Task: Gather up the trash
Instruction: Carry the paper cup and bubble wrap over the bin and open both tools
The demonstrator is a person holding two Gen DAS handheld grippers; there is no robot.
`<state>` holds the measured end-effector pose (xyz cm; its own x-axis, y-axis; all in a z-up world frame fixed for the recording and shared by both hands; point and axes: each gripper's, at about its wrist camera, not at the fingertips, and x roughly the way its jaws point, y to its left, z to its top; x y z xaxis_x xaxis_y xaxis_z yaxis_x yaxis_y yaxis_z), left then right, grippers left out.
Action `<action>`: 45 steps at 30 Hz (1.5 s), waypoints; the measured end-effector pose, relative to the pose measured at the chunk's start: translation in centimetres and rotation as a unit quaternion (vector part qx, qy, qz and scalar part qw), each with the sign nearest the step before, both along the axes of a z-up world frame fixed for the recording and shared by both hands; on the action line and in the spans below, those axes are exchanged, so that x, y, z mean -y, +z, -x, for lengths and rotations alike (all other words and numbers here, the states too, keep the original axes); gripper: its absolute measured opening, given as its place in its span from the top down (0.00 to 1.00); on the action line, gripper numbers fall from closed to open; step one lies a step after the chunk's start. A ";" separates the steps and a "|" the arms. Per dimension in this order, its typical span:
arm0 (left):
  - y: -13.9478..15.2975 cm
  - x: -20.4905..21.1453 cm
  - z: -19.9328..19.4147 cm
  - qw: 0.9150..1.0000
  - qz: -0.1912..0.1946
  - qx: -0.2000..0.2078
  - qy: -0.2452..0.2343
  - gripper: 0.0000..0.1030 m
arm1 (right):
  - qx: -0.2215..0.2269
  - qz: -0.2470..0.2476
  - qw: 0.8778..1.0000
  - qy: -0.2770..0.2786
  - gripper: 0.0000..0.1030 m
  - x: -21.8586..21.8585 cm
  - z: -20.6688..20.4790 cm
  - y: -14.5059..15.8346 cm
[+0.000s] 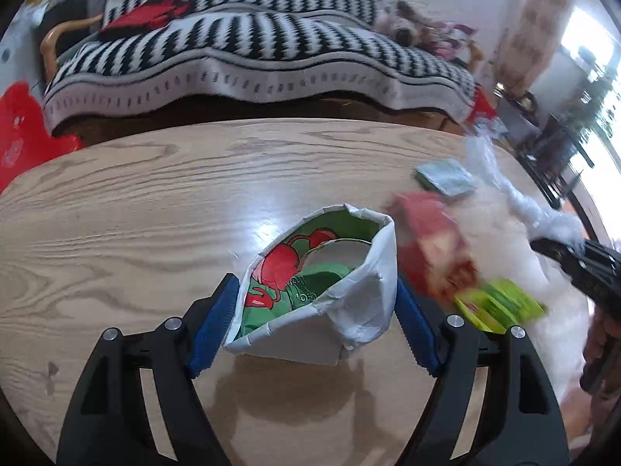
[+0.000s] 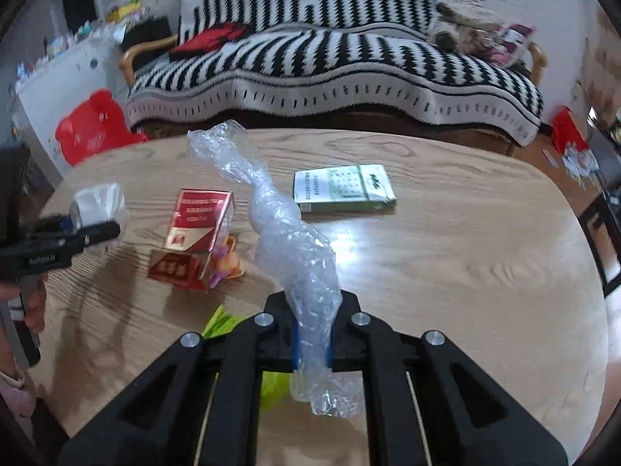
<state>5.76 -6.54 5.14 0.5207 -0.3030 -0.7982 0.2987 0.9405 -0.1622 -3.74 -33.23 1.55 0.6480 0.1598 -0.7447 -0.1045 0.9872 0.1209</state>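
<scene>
Jaws of right gripper (image 2: 312, 343) clamp twisted bubble wrap (image 2: 289, 240); left gripper (image 1: 314, 324) grips crumpled carton (image 1: 322, 291). Lift both clear, avoiding red box (image 2: 196, 229) at ten o'clock.

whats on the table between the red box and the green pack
Only the twisted bubble wrap crosses that stretch, between the red box and the green pack, in the right wrist view. The right gripper holds it.

Glossy wood-grain table (image 2: 446, 256); crinkled clear plastic wrap (image 2: 295, 256); paper carton (image 1: 330, 283).

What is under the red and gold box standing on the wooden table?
The red and gold box sits atop a flat red-gold carton; an orange crumpled wrapper pokes out beside. Anything beneath is hidden.
</scene>
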 end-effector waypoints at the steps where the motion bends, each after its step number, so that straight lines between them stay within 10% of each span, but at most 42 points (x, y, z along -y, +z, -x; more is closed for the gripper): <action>1: 0.9 0.7 1.5 1.000 -0.011 0.015 -0.019 0.26 | 0.003 -0.001 1.000 -0.010 0.91 0.4 1.4 0.3; 8: 5.3 7.8 14.0 0.989 0.022 0.065 -0.131 0.26 | 0.016 -0.021 0.997 -0.078 0.91 5.4 12.2 1.3; 17: 4.7 17.8 28.6 0.962 -0.024 0.064 -0.264 0.25 | 0.019 -0.024 0.989 -0.145 0.91 11.6 27.5 1.0; 23: 0.6 22.5 35.0 0.949 -0.027 0.005 -0.314 0.25 | 0.002 -0.065 0.982 -0.179 0.91 14.3 36.4 -4.3; 32: -11.5 28.0 37.5 0.932 -0.105 -0.106 -0.330 0.25 | -0.086 -0.176 0.949 -0.249 0.91 17.5 42.3 -18.4; 45: -17.6 28.9 33.9 0.936 -0.126 -0.153 -0.293 0.25 | -0.140 -0.195 0.938 -0.248 0.91 16.5 40.5 -24.8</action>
